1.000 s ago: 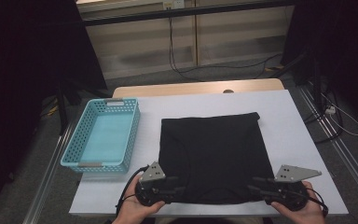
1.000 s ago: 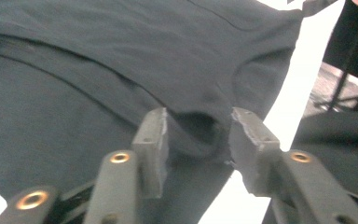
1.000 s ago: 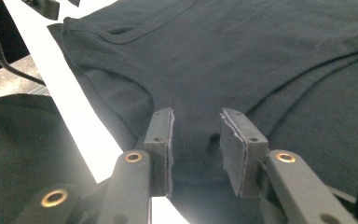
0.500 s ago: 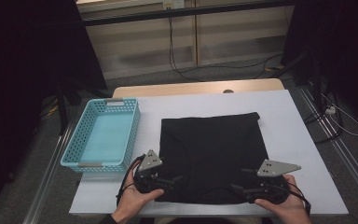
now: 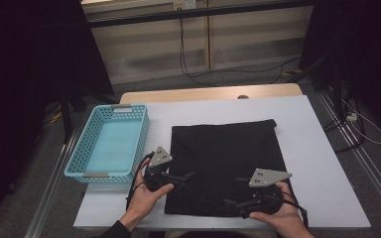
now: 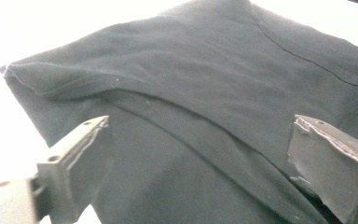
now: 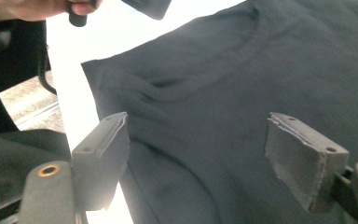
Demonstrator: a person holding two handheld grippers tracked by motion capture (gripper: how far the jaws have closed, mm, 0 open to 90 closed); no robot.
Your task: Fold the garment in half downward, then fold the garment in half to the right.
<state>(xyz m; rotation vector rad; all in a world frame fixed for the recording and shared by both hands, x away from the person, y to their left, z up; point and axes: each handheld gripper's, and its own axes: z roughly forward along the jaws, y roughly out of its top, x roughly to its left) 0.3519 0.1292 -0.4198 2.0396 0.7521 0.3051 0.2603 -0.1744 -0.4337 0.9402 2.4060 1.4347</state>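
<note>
Black cotton-like cloth (image 5: pixel 225 166), folded into a rough square, lay flat on the pale grey tabletop (image 5: pixel 317 163), its near edge just short of the table's front. Both grippers hovered over that near part. The left gripper (image 5: pixel 186 176) sat at the cloth's left border, jaws pointing inward across the fabric; in the left gripper view its fingers (image 6: pixel 77 161) stood wide apart, having just been opening, with a raised fold of the cloth (image 6: pixel 205 116) stretching ahead of them and nothing pinched. The right gripper (image 5: pixel 232 196) was over the near right part, jaws turned toward the left one; its fingers (image 7: pixel 103 156) had likewise just spread, and the cloth (image 7: pixel 223 102) lay loose beneath and beyond them, a curved seam showing ahead. Neither pair pressed on anything.

Off to the far left of the left fingers stood a light-blue perforated plastic basket (image 5: pixel 82 153), just beside the cloth's left side but apart from it. Beyond the fingertips the tabletop ended at a strip of tan wood (image 5: pixel 213 93), then grey floor with black cables (image 5: pixel 188 59) trailing along a pale wall. Dark curtains (image 5: pixel 30 74) closed in both sides of the room.
</note>
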